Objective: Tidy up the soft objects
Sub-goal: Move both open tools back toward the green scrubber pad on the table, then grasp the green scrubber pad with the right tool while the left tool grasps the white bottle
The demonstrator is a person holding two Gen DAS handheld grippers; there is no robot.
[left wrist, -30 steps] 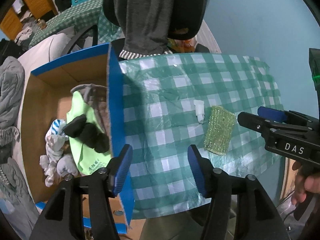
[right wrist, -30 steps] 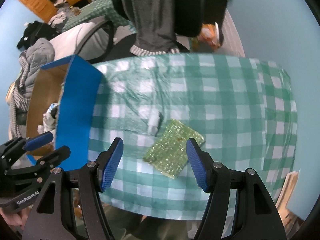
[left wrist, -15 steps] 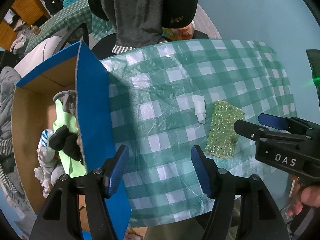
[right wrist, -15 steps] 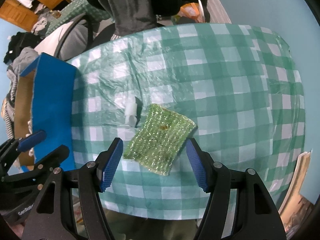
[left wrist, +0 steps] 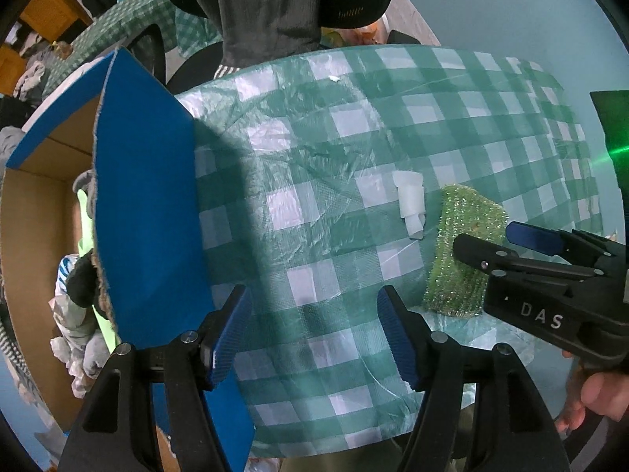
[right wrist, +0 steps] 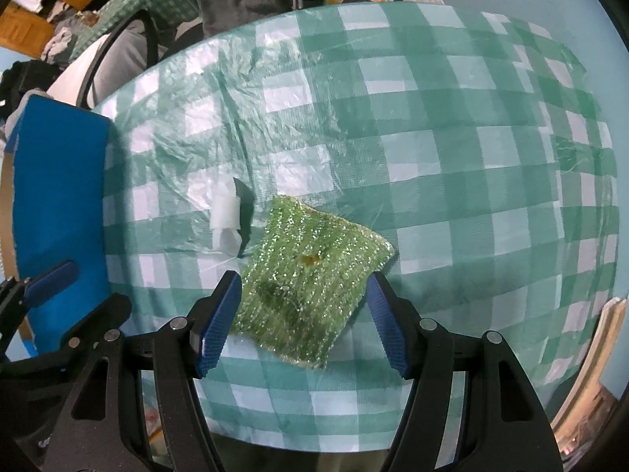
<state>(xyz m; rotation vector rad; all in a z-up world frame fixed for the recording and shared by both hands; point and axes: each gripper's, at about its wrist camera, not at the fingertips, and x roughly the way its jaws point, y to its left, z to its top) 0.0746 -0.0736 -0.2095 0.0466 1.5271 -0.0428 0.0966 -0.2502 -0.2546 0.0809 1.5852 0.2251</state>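
Observation:
A glittery green sponge cloth (right wrist: 310,275) lies flat on the green checked tablecloth (right wrist: 432,126). My right gripper (right wrist: 302,322) is open, its jaws on either side of the cloth's near half, just above it. The cloth also shows in the left wrist view (left wrist: 464,251), with the right gripper (left wrist: 495,240) over it. A small white folded piece (right wrist: 226,224) lies just left of the cloth. My left gripper (left wrist: 314,334) is open and empty over the table, beside the blue cardboard box (left wrist: 145,204).
The box at the table's left edge holds soft items: a lime cloth (left wrist: 84,212), dark and grey socks (left wrist: 80,287). A chair with a grey garment (left wrist: 275,4) stands behind the table. The table's near edge is close below both grippers.
My right gripper has moved forward and down, so the green cloth now sits between its jaws. My left gripper has shifted right, away from the box opening.

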